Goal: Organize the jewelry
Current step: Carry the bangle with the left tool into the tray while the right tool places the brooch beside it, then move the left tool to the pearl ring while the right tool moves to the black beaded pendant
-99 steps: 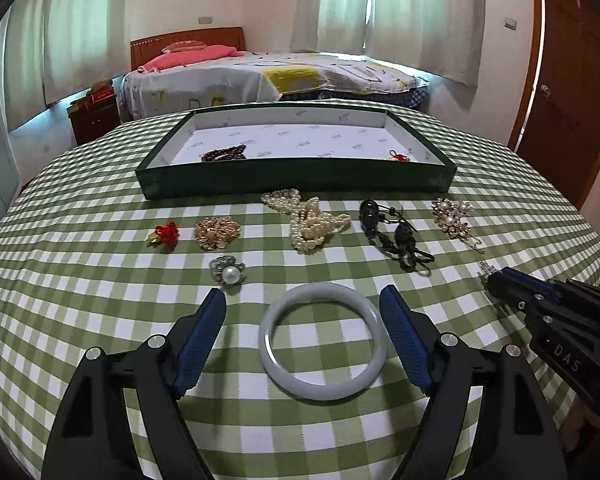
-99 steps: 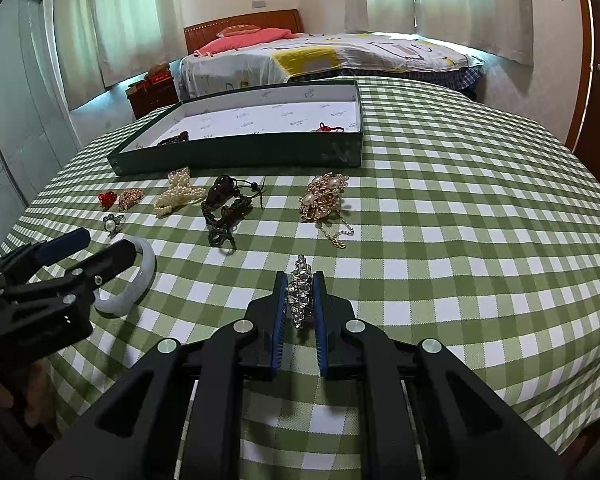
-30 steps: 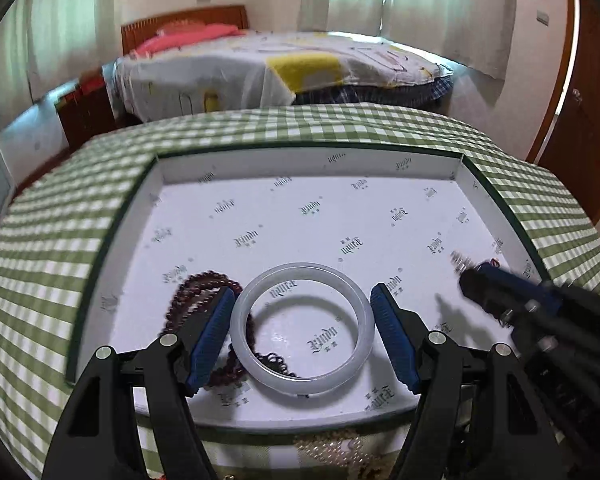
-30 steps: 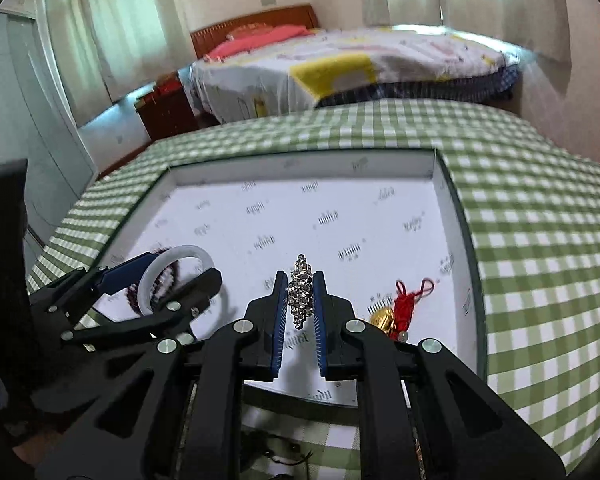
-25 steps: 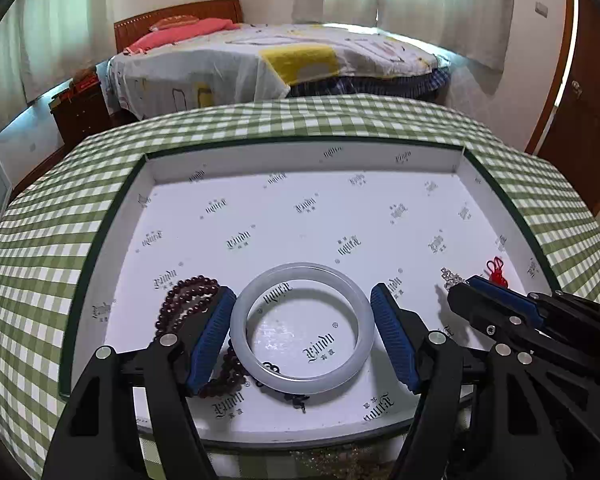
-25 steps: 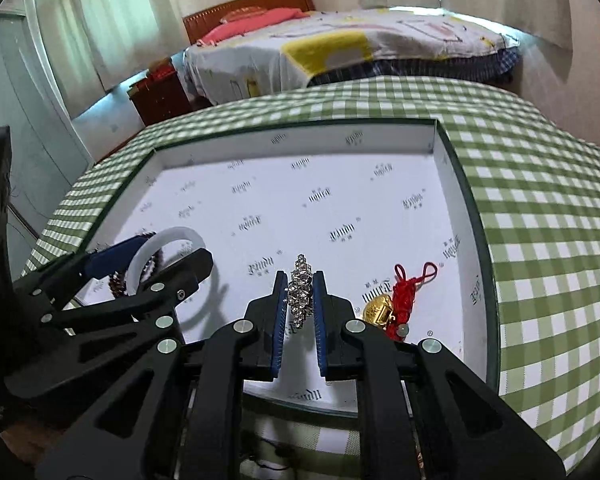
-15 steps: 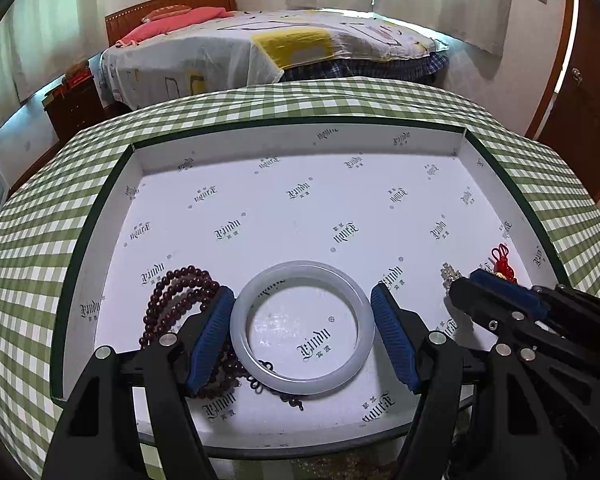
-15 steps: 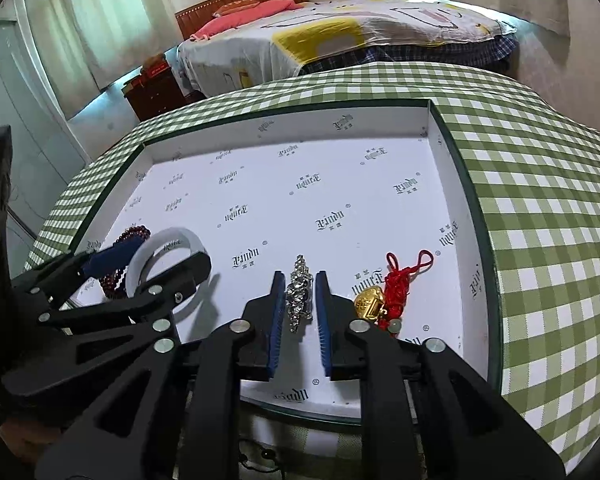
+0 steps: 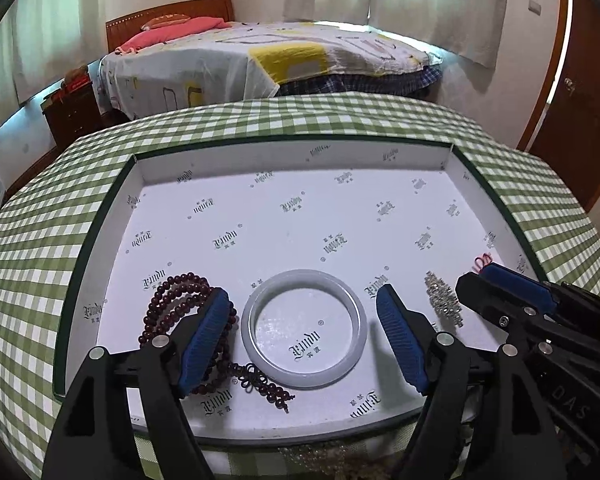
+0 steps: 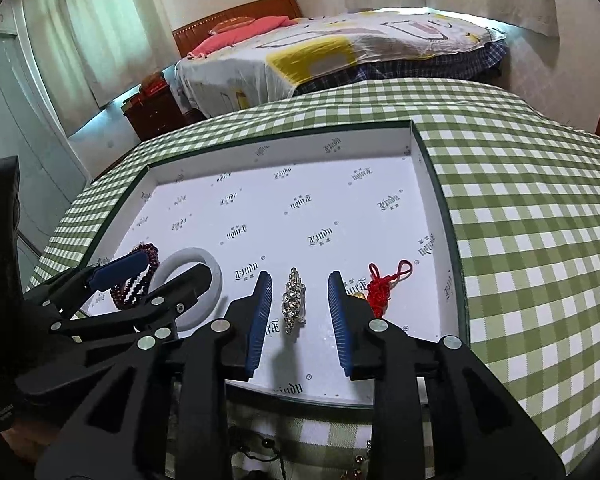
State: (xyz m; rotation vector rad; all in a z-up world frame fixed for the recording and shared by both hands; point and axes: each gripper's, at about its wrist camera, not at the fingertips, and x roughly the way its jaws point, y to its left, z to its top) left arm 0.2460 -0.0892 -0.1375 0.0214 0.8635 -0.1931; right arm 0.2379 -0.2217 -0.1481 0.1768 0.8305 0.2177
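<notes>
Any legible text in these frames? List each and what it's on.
"Yindu": logo repeated across the white paper lining of the green-edged jewelry tray; the small characters under each logo are too small to read.
"DAS": embossed on the black right gripper body.
Nothing else readable.

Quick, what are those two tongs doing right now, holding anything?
Left tongs: open, just widened; the white bangle lies loose between them in the tray.
Right tongs: open, just released; the rhinestone piece lies between them.
</notes>
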